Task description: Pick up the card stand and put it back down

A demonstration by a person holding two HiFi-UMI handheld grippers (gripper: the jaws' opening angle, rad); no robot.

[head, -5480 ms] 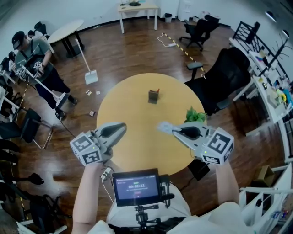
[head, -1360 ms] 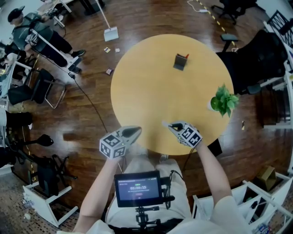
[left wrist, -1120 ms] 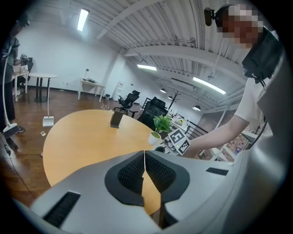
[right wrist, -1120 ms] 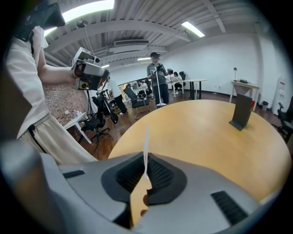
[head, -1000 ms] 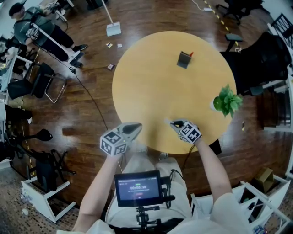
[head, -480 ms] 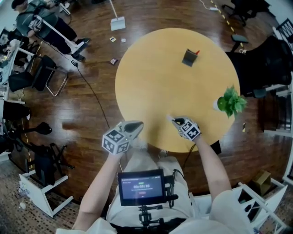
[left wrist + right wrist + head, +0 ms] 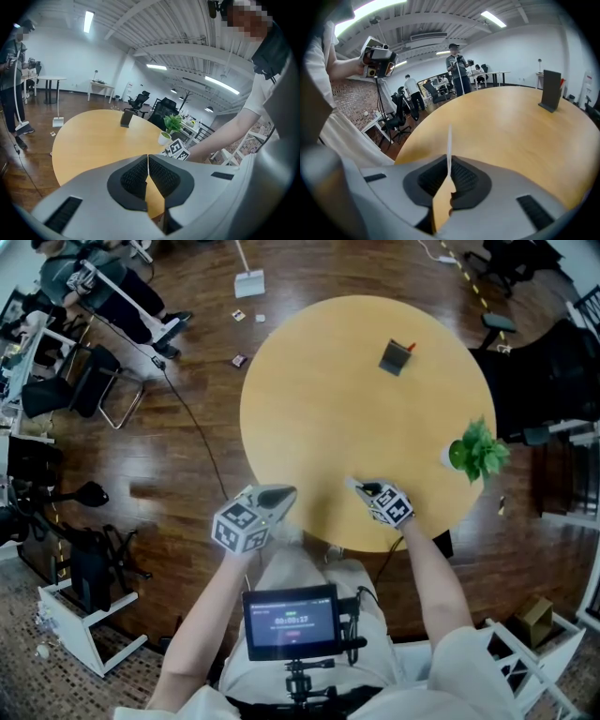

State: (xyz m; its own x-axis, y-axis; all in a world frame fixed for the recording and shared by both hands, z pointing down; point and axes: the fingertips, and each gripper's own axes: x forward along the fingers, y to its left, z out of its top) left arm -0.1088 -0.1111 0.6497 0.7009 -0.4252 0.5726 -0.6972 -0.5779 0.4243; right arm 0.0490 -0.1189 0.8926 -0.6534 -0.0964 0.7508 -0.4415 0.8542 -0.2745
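the round wooden table [image 7: 319, 418] is my landmark. both tongs sit at its near edge. the left tongs [image 7: 284, 492] hang just off the rim, jaws pressed together on nothing. the right tongs [image 7: 355, 485] are just inside the rim over bare wood, jaws all but shut, and i make out nothing gripped between them. a small potted plant [image 7: 478, 451] stands at the table's right edge.

the card stand [image 7: 395, 357] is on the table's far side, right of centre and well apart from both tongs. it's a dark slab standing upright, long axis vertical. from the right tongs it lies ahead and to the right. the right hand is clearly nearer, i judge, with an open run of tabletop between. those jaws must spread wide before they can take the slab across its thin side.
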